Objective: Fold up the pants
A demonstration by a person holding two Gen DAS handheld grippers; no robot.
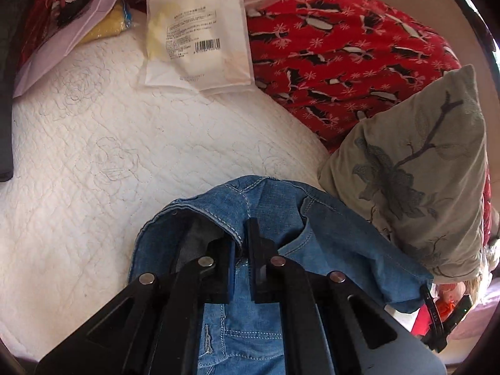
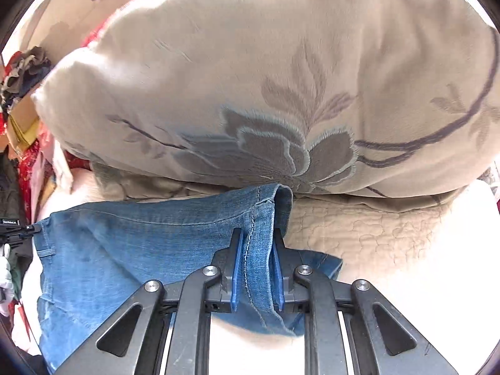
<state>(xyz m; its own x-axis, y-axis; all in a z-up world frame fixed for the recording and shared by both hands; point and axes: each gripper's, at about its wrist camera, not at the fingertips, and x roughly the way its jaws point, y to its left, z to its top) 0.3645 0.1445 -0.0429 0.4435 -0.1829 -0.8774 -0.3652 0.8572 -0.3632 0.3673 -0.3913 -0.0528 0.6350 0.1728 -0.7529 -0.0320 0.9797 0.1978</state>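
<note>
Blue denim pants (image 1: 250, 312) fill the foreground, pinched at both ends: the left claw (image 1: 242, 243) is clenched on a stitched edge of them, and the right claw (image 2: 257, 265) is clenched on a hemmed edge. Between the claws the pants lie on a white quilted bed (image 1: 109, 143), touching a grey flowered pillow (image 2: 265, 93), with a red patterned blanket (image 1: 343, 56) and a plastic package (image 1: 193, 31) farther back

1. On the white plastic package (image 1: 195, 36) lying on the bed I see a printed label with a barcode (image 1: 207, 44), but the lines of text are too small for me to read.
2. On the other tool (image 2: 11, 222), at the left edge of the right wrist view, stands a small white label; I cannot read it.
</note>
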